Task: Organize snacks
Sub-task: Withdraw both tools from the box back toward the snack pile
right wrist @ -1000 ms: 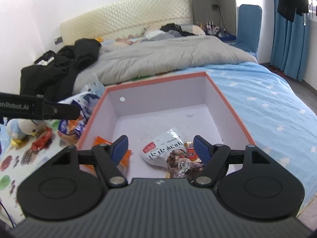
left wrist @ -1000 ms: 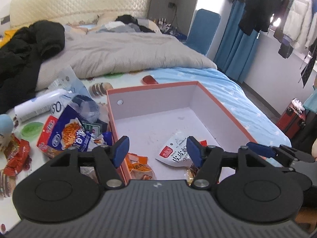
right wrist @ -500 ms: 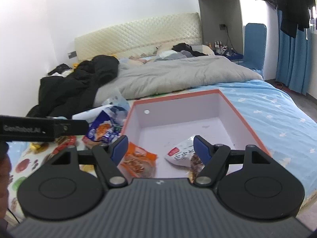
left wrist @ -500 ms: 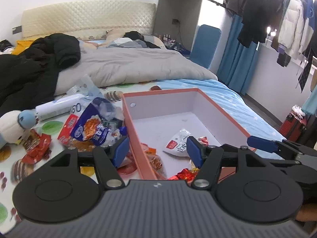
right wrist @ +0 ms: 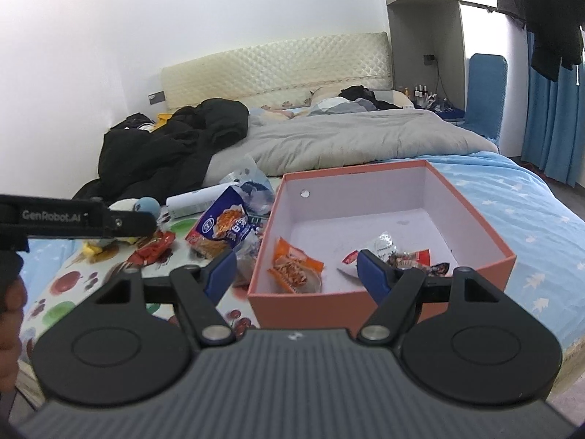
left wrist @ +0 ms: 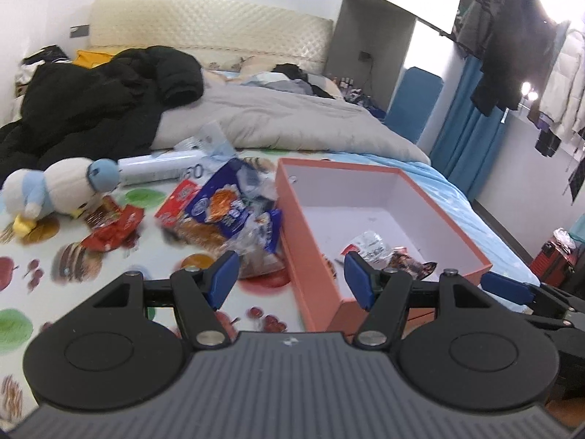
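- The left gripper point(left wrist: 290, 278) is seen at the lower centre of its own view, jaws spread wide with nothing between the blue pads; the near corner of the orange box point(left wrist: 310, 252) lies behind the gap.
- The right gripper point(right wrist: 298, 274) is likewise held wide apart and empty, low in its frame, in front of the box's near wall point(right wrist: 310, 305).
- Inside the box, an orange snack packet point(right wrist: 294, 269) is visible at lower left of the floor; a white packet point(right wrist: 369, 250) and darker wrappers beside it are partly covered by the right-hand blue pad.
- Loose snacks are piled left of the box on the fruit-print sheet: a blue bag point(left wrist: 223, 208) and red wrappers point(left wrist: 113, 228); the print is too blurred to be read.
- A plush toy point(left wrist: 51, 192) is cut by the left edge of the left view, and in the right view is mostly hidden behind a black arm of the other gripper.
- The pile's lower edge is masked by the left pad.
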### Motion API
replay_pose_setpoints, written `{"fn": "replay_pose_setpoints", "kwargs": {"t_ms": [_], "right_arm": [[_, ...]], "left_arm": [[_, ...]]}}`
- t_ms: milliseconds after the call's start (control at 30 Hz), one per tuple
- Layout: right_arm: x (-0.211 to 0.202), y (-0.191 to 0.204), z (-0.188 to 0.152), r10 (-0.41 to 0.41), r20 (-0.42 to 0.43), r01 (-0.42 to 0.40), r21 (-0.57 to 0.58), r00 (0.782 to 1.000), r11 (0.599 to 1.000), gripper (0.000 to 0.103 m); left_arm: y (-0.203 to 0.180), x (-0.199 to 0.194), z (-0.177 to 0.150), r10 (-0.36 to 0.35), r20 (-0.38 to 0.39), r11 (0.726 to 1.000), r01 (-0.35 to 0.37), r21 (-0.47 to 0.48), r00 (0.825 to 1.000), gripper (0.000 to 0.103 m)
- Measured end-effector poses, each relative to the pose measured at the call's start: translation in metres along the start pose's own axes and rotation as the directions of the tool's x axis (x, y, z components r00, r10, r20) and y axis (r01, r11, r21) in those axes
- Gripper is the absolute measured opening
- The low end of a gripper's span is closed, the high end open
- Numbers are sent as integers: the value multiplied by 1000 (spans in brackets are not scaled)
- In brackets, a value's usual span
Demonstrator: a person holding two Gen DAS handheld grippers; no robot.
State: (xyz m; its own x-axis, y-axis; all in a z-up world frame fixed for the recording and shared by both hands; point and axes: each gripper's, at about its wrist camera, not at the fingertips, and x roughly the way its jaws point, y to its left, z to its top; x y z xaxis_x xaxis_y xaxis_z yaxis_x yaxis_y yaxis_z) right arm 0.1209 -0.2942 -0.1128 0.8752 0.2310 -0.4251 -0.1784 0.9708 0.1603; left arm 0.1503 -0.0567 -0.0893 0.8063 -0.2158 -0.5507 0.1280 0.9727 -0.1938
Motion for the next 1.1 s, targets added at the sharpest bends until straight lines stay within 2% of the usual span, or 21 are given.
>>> {"fn": "replay_pose_setpoints", "kwargs": {"t_ms": [667,1100], "right_arm": [[-36,41,-46,51,-35,-53,-46,998,998,74],[-26,59,-59,44,-90,-52,-86,995,995,74]], "left_arm": [[34,-47,-56,45,-36,996,-47,-76,998,69],[57,-34,-69,64,-70,991,-71,-111,996,69]]}}
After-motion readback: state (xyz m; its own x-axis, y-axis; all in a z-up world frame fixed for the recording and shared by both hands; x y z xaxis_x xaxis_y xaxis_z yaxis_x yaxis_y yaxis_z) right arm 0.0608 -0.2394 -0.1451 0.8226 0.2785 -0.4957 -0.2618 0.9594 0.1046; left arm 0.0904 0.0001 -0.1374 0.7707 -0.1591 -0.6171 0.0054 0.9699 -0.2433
